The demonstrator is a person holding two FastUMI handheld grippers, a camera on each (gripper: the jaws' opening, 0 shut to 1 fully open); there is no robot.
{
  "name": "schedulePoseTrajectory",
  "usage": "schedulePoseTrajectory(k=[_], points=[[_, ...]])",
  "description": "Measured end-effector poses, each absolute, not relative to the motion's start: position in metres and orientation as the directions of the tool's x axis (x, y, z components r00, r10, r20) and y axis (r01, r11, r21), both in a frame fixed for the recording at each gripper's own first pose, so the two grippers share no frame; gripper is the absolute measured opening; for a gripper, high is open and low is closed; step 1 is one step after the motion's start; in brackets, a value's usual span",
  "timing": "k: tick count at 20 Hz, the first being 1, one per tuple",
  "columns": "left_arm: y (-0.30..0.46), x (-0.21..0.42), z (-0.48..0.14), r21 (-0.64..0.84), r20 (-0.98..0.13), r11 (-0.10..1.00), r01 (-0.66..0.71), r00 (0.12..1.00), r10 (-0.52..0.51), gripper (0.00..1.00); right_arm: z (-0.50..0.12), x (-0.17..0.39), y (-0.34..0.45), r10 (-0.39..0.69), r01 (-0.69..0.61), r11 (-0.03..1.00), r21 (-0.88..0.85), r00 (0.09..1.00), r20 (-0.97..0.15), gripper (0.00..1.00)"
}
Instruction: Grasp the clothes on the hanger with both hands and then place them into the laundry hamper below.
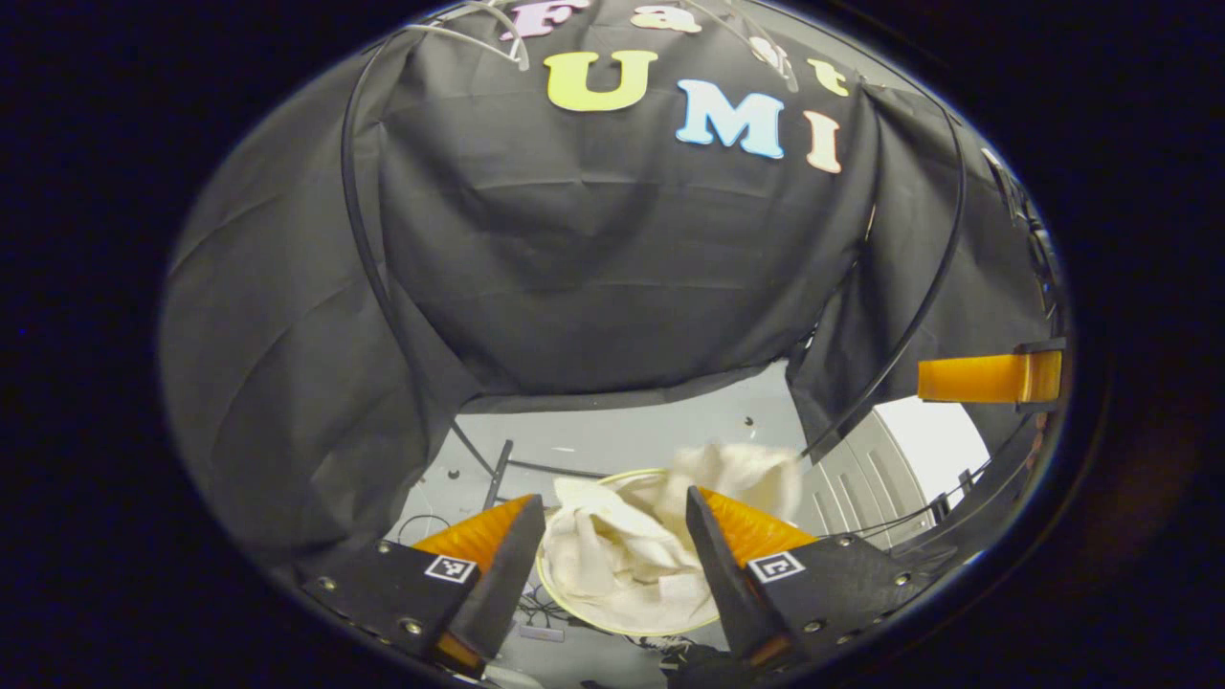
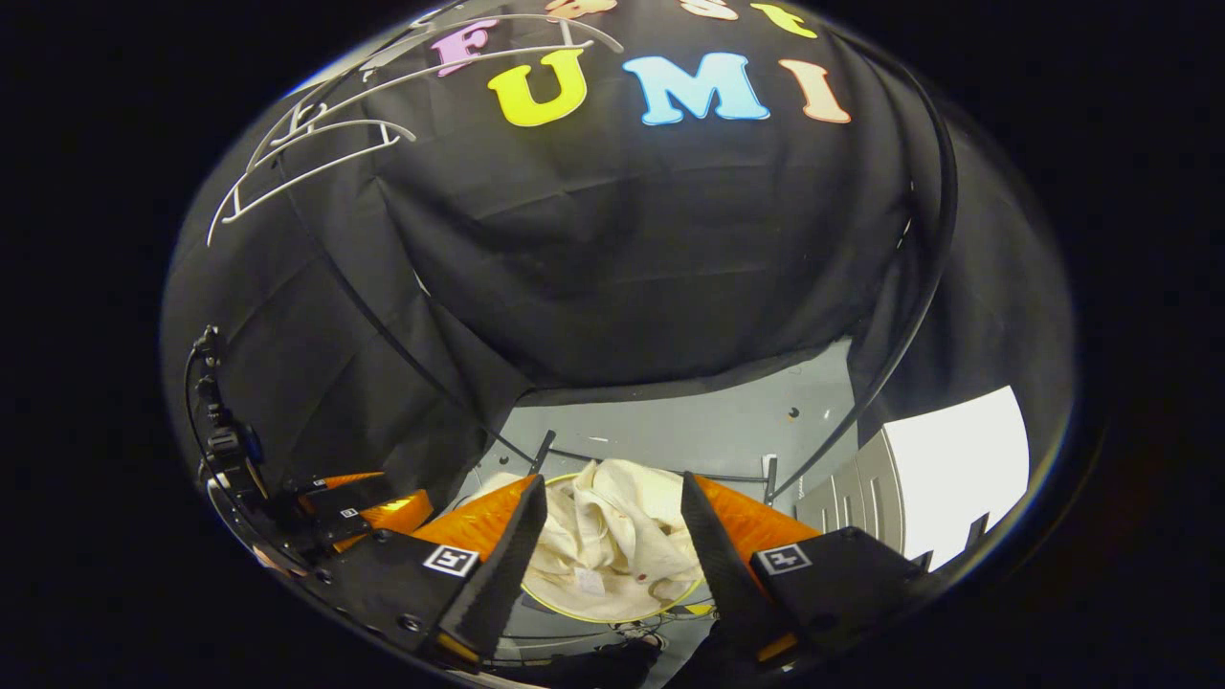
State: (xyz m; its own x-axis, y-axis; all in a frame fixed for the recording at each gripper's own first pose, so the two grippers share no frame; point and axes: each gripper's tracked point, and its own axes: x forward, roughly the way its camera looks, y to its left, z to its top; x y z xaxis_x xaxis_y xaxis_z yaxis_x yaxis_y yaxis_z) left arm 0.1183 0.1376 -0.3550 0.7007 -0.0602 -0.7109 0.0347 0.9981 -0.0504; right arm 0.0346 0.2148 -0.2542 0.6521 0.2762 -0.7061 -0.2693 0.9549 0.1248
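A cream garment lies crumpled in the round laundry hamper on the floor below, one fold draped over its far rim. My left gripper hangs above it, open, nothing between its fingers. In the right gripper view the same garment fills the hamper, and my right gripper is open above it, holding nothing. The left gripper also shows at that view's lower left. Bare white hangers hang at the upper left, and a white hanger shows near the top of the left gripper view.
The black cloth wall curves behind the hamper. A grey floor with thin black stand legs and cables lies beneath. A pale cabinet stands at the right. The other gripper's finger shows at the right edge.
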Motion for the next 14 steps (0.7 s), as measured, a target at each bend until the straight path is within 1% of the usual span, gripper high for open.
schedulePoseTrajectory(k=[1,2,5,8,14], points=[[0.138,0.121,-0.354,-0.041,-0.704,0.999,0.033,0.708,-0.052,0.87,-0.255,0.034,0.21,0.262,-0.265,0.958,0.109,0.658,-0.706,0.96],[0.139,0.124,-0.353,-0.038,-0.697,0.999,0.03,0.716,-0.048,0.88,-0.252,0.034,0.204,0.248,-0.259,0.961,0.094,0.666,-0.703,0.98],[0.137,0.12,-0.351,-0.045,-0.703,0.999,0.013,0.71,-0.041,0.88,-0.238,0.038,0.186,0.218,-0.22,0.972,0.084,0.705,-0.675,0.98],[0.139,0.121,-0.336,-0.013,-0.688,1.0,-0.007,0.726,-0.004,0.88,-0.229,0.051,0.165,0.198,-0.196,0.978,0.077,0.737,-0.646,0.98],[0.116,0.113,-0.259,0.029,-0.629,0.991,-0.129,0.769,0.118,0.88,-0.181,0.082,0.109,0.196,-0.208,0.977,0.038,0.826,-0.529,0.98]])
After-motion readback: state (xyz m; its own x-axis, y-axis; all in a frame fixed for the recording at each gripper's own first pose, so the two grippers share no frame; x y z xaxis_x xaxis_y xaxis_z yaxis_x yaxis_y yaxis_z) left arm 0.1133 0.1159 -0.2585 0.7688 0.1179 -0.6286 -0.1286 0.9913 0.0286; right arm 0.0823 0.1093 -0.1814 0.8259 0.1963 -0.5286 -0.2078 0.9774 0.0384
